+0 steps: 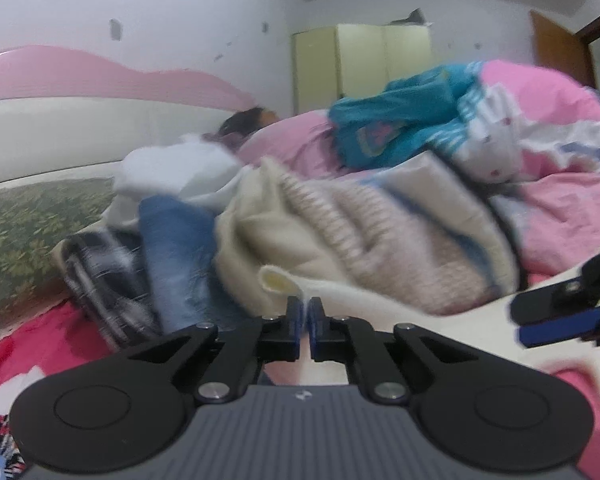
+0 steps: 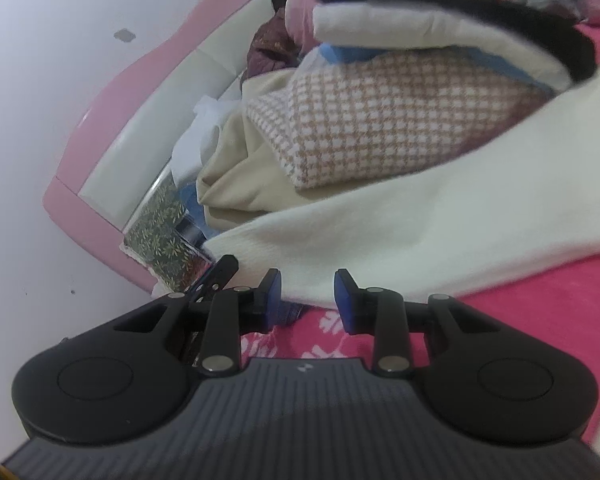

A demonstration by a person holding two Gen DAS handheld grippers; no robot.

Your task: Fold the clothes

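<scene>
Pink bedspread (image 2: 540,300) under me, clothes heaped against the headboard (image 1: 60,120).
My left gripper (image 1: 305,312) is pressed shut right at the edge of the cream garment (image 2: 420,240); whether cloth is caught in it, I can't tell. My right gripper (image 2: 307,296) stands part-spread at that garment's lower edge, pads not pressing. Behind it sits the checked knit (image 2: 380,128), piled beside jeans (image 1: 172,256).
</scene>
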